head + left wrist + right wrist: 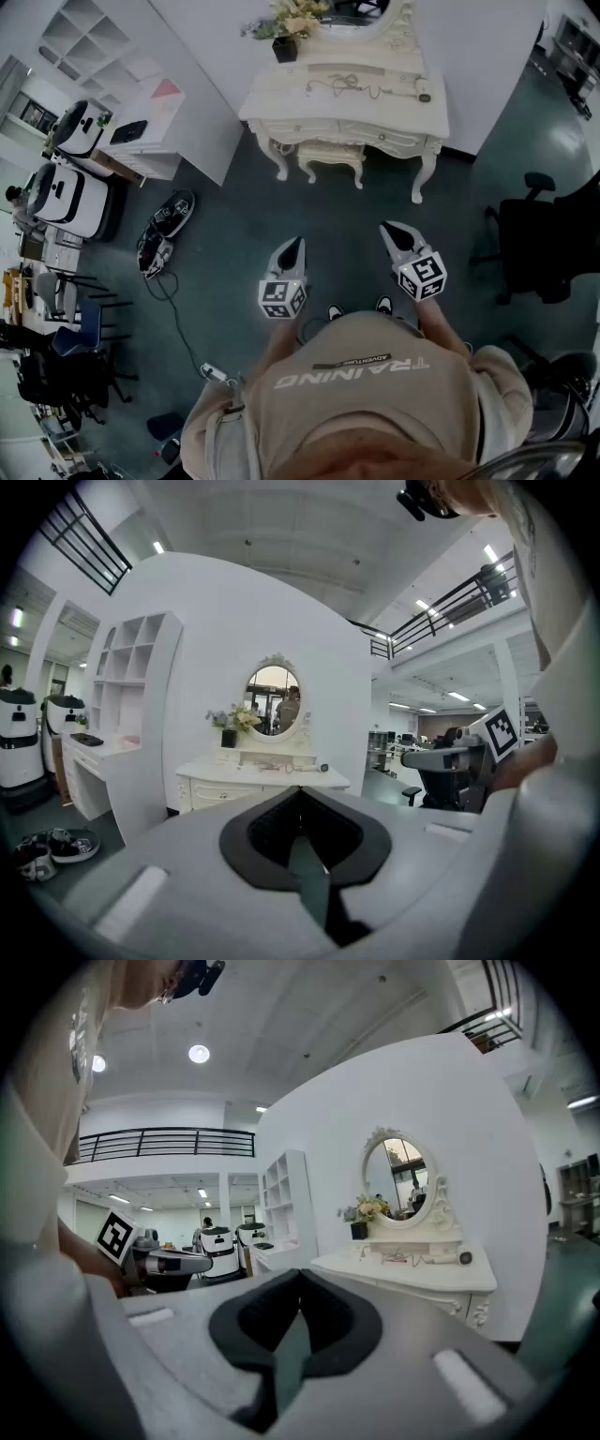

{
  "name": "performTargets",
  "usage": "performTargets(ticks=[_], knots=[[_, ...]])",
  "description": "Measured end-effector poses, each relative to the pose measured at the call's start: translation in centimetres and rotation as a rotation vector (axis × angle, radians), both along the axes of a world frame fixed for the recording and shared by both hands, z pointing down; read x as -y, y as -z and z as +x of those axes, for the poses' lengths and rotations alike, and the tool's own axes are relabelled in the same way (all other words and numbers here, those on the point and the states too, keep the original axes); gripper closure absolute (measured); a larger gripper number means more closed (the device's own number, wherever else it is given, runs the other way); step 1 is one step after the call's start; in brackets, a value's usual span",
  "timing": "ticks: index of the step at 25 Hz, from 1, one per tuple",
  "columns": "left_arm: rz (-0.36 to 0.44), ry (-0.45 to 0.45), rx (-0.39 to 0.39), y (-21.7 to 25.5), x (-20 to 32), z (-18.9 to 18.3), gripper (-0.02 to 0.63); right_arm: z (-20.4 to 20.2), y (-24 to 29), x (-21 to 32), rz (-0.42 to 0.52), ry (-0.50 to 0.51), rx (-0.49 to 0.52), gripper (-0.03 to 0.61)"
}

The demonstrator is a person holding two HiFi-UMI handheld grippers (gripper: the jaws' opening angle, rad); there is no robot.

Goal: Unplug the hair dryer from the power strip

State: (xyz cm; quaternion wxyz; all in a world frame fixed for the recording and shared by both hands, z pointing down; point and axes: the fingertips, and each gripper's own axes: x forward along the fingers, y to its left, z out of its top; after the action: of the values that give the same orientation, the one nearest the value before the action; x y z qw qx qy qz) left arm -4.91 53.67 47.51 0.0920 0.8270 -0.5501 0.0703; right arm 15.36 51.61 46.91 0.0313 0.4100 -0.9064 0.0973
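You stand back from the dressing table (375,131).
Left gripper (293,247) and right gripper (394,232) are clenched on nothing, carried ahead since the hair dryer (423,92) lies out of reach.

A large open test hall with a staged bedroom corner. Ahead of the left gripper (294,244) and right gripper (390,229), a white dressing table (342,127) with an oval mirror (273,699) backs onto a free-standing partition wall (187,621). White wheeled robots (66,192) stand far left, an office chair (539,234) right, and a mezzanine railing (164,1143) runs overhead.
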Motion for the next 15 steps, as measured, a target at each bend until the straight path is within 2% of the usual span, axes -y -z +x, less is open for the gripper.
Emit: performTargets(ticks=[5,9,15], knots=[[0.021,0.052,-0.008,0.0,1.0,-0.6,0.607,-0.8,0.8,2.0,0.042,0.073,-0.036,0.574],[0.011,0.075,-0.021,-0.7,1.3,-1.9,0.607,-1.9,1.5,3.3,0.06,0.086,-0.043,0.574],[0.02,0.051,-0.022,-0.3,3.1,-2.8,0.607,-3.4,1.5,4.0,0.066,0.079,-0.049,0.575]])
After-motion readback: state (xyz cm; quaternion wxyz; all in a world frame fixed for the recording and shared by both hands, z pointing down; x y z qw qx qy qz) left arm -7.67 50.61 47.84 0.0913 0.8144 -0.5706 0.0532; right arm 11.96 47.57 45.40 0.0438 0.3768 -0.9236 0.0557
